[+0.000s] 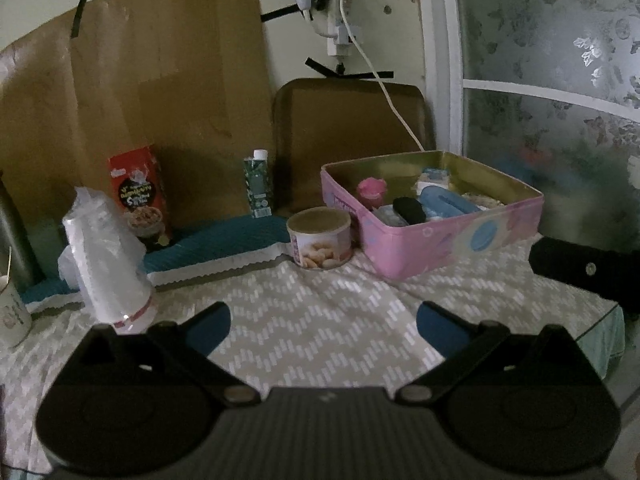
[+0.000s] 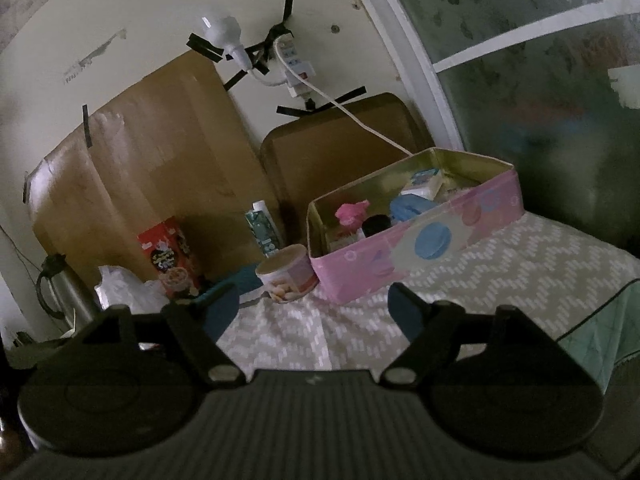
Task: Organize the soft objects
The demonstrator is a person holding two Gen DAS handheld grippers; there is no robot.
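Left tongs wide, empty, tilted down over tabletop. Right tongs wide, empty, aimed at pink tin holding soft items, near can.

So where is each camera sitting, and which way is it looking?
Left wrist view: it sits on the left tongs, looking along their open fingers across the zigzag cloth at the pink tin; part of the other tool shows at the right edge.
Right wrist view: it sits on the right tongs, open and empty, looking at the pink tin from further right.
Both share the tin, the round can and the red carton.
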